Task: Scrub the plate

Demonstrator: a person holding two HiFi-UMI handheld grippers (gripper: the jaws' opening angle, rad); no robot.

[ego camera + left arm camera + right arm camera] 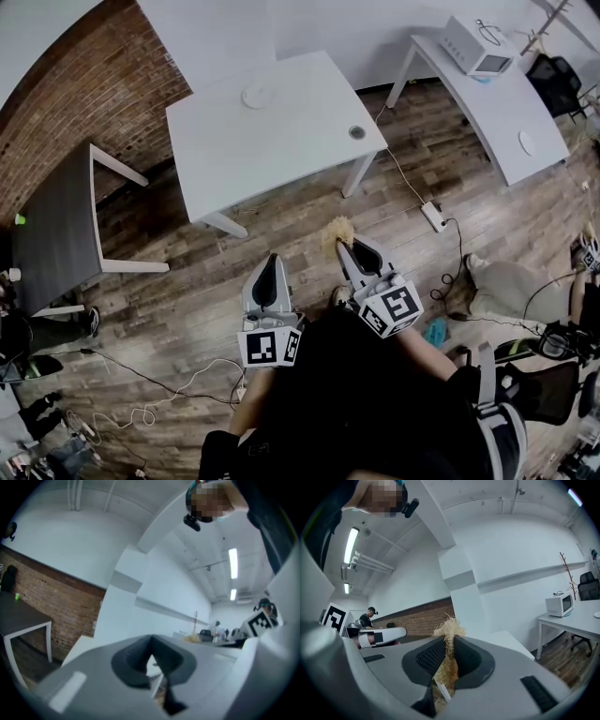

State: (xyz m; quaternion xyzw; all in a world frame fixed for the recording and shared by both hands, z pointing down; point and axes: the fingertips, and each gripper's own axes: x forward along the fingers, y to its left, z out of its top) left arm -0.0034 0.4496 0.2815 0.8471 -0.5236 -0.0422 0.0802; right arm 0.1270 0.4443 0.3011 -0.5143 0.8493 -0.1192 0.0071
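Holding straw-coloured fibrous scrubber (450, 629), right gripper (449, 654) jaws were clamped on it, ready for scrubbing. Left gripper (151, 652) jaws were together, empty. Small white round plate (257, 97) sat upper centre on white rectangular table (291, 141), well apart from both.

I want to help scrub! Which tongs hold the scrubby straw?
The right tongs, clamped on a tan straw-fibre scrubber; the left tongs hold nothing.

Left gripper (151, 651) fingers (127, 665) together, empty.
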